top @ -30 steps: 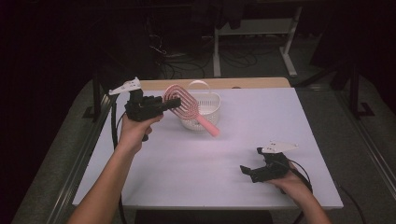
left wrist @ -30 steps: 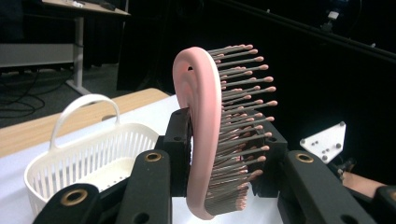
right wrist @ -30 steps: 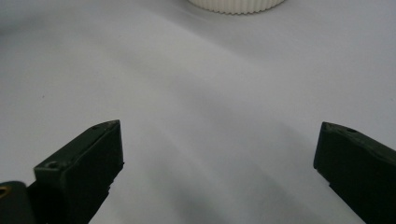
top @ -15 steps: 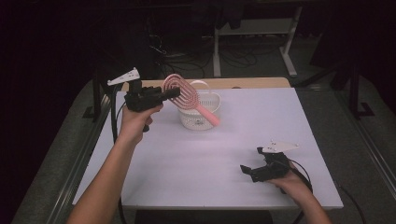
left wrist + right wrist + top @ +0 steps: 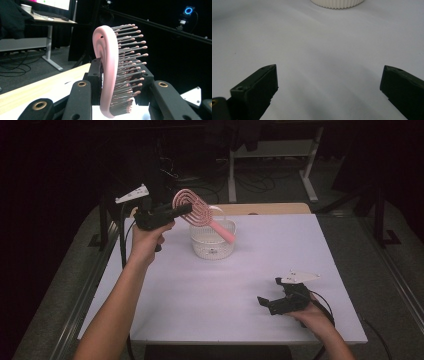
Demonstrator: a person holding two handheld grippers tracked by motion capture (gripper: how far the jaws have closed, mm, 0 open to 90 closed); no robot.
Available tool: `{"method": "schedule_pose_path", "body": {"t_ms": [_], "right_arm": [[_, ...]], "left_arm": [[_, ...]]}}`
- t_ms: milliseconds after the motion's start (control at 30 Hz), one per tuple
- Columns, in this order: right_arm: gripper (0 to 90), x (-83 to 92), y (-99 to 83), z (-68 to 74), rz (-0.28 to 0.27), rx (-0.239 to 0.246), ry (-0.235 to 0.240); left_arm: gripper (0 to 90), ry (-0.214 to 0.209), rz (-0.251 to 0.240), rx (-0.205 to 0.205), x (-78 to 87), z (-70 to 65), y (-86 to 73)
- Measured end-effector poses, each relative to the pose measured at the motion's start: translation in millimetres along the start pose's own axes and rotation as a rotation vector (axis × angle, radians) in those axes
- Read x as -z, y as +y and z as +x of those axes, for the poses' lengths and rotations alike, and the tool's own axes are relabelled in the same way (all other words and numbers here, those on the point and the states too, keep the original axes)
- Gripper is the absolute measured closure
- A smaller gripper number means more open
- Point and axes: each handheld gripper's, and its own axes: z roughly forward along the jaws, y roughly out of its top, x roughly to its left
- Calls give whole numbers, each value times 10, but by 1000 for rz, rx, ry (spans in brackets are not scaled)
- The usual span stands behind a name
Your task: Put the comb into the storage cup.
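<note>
A pink hairbrush with a looped head is held in the air above the table's back left. My left gripper is shut on its head, and the handle slants down to the right over a white ribbed basket. In the left gripper view the brush stands edge-on between the black jaws, bristles pointing right. My right gripper rests low near the table's front right, open, with nothing between its fingers. The basket's base shows at the top of the right gripper view.
The white table top has a wooden strip along its far edge. Beyond the table stand desk legs and loose cables on a dark floor. Metal rails run along the table's left side.
My left gripper has lifted the brush up and slightly back-left, away from the basket. The right gripper has stayed in place.
</note>
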Motion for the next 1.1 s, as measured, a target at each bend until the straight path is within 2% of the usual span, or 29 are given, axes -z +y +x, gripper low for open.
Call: {"method": "schedule_pose_path", "body": {"t_ms": [467, 933, 1100], "right_arm": [[11, -2, -2, -2, 1, -1, 5], [11, -5, -7, -2, 5, 2, 8], [11, -6, -5, 1, 6, 4, 9]], "left_arm": [[659, 59, -17, 34, -65, 234, -61], [659, 119, 8, 43, -232, 352, -191], [659, 132, 10, 65, -283, 398, -272]]}}
